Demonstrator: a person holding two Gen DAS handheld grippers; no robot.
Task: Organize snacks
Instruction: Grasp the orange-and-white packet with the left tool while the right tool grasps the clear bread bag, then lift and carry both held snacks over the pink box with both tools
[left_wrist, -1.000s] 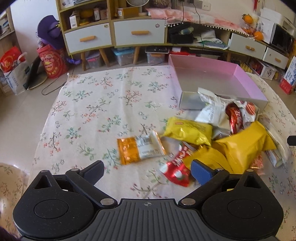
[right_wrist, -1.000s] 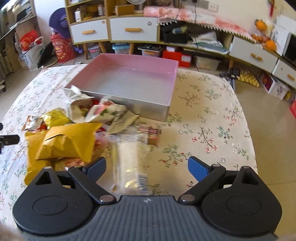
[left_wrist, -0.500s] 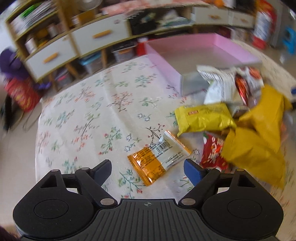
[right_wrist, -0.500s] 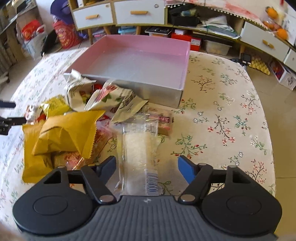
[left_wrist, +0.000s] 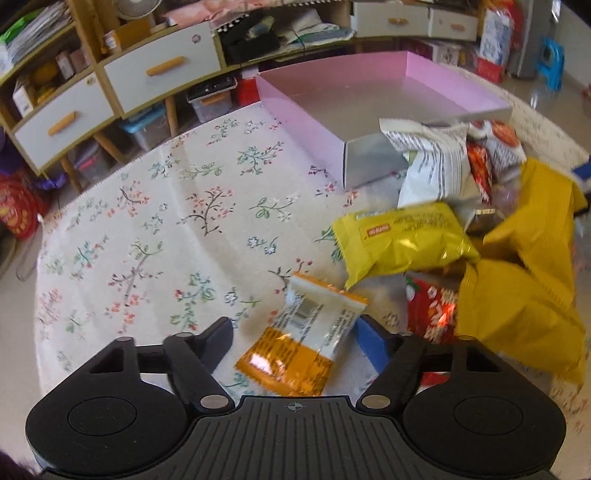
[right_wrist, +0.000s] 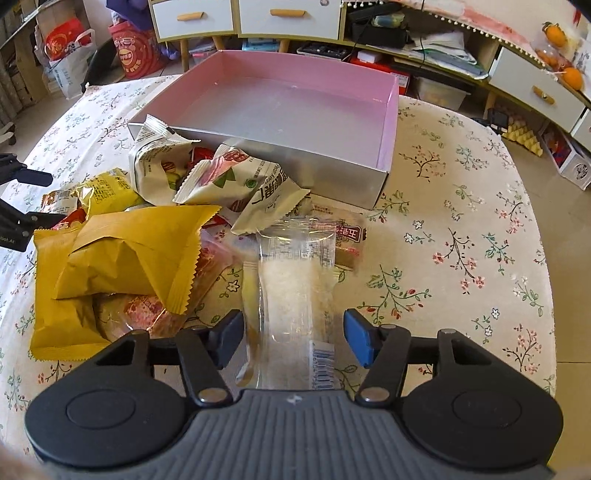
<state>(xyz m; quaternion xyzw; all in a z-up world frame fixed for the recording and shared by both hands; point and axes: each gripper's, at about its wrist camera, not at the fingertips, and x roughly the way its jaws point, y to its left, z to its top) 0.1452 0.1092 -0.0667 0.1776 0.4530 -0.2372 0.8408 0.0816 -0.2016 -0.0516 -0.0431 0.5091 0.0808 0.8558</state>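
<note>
Now both tongs straddle a packet, jaws just closing, neither pressing yet. Left tongs: orange packet between the fingers, long axis tilted right, blue finger touching or just beside its edge. Right tongs: clear packet, long axis straight ahead toward the pink box on the desk.

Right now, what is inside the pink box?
Nothing visible: the shallow pink cardboard box shows only its bare silvery floor. A white crinkled snack packet leaning on the front wall hides that near corner.
</note>
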